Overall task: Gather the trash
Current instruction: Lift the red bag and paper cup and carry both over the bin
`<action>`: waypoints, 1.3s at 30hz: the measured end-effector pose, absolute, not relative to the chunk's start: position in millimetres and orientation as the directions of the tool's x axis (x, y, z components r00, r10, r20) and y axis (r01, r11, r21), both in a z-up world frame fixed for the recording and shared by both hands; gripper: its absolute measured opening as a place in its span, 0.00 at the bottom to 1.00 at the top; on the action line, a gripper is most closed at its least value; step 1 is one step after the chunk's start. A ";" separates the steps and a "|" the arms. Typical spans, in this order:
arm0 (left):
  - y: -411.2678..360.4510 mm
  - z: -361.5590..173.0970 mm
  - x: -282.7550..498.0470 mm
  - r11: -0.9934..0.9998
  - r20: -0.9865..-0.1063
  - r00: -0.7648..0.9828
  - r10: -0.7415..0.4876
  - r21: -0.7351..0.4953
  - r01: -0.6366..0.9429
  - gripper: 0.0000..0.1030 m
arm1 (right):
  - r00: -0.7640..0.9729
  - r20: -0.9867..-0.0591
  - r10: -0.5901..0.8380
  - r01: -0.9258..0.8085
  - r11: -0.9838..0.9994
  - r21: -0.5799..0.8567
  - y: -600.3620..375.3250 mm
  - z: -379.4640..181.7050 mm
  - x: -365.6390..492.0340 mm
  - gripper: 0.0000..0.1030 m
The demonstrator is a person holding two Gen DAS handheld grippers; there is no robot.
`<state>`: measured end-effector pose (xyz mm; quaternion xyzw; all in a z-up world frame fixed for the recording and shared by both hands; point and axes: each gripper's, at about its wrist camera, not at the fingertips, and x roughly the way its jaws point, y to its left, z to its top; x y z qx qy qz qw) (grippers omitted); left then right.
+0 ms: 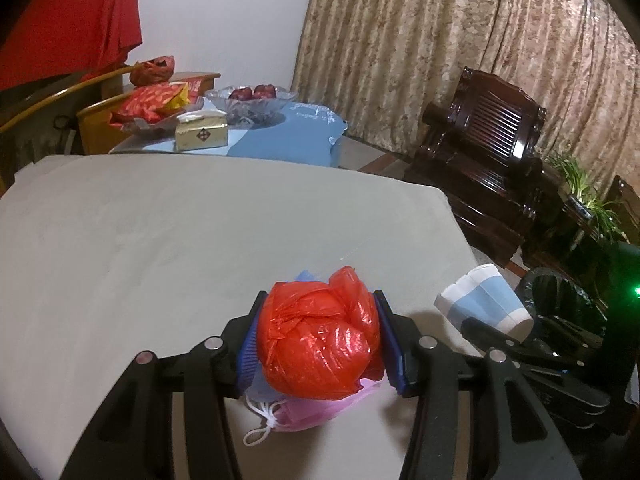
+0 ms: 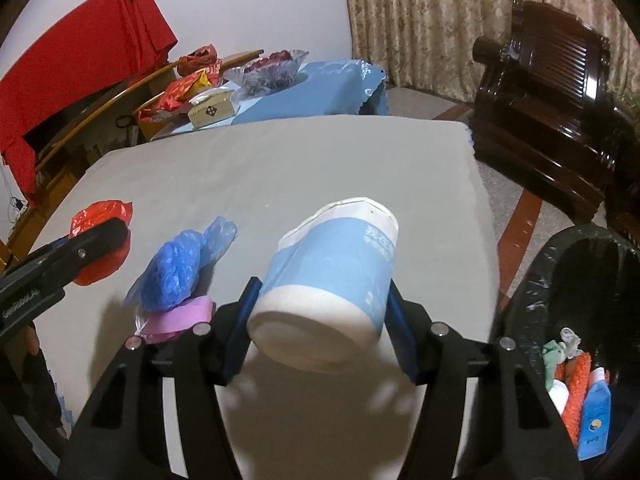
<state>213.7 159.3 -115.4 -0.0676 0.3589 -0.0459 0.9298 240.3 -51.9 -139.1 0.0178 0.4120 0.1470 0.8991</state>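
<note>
Left gripper [image 1: 318,334] angled down over the grey table [image 1: 160,240], blue pads clamped on both sides of a red bag [image 1: 320,336], bag clear of the tabletop. Right gripper [image 2: 322,322] also tilted down over the table, near its right edge, jaws pinching a sideways paper cup [image 2: 332,280]. Left gripper sits left of the right one, apart.

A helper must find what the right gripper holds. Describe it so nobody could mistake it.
On the near right of the grey table, beside the black bin, the right gripper clamps a paper cup. It lies tilted, base toward the camera, white with a light-blue band, unlike the crumpled blue bag and red bag.
</note>
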 end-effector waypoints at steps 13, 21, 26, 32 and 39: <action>137.4 -108.0 208.2 0.986 -0.659 0.737 -0.150 -0.155 0.062 0.49 | 0.628 -0.726 0.281 -0.221 0.959 0.180 -78.2 -122.0 226.5 0.54; 123.0 -99.4 202.0 0.985 -0.644 0.748 -0.162 -0.153 0.081 0.49 | 0.661 -0.703 0.263 -0.192 0.965 0.181 -103.5 -104.2 211.6 0.54; 110.7 -100.6 202.6 0.980 -0.644 0.742 -0.187 -0.172 0.097 0.49 | 0.675 -0.699 0.236 -0.165 0.972 0.168 -125.4 -97.6 200.8 0.54; 88.9 -98.4 202.6 0.976 -0.641 0.738 -0.212 -0.170 0.133 0.49 | 0.692 -0.690 0.213 -0.131 0.977 0.170 -150.0 -92.3 193.2 0.54; 54.0 -92.9 203.5 0.966 -0.630 0.733 -0.258 -0.173 0.191 0.49 | 0.719 -0.675 0.167 -0.070 0.983 0.168 -190.8 -84.1 182.0 0.54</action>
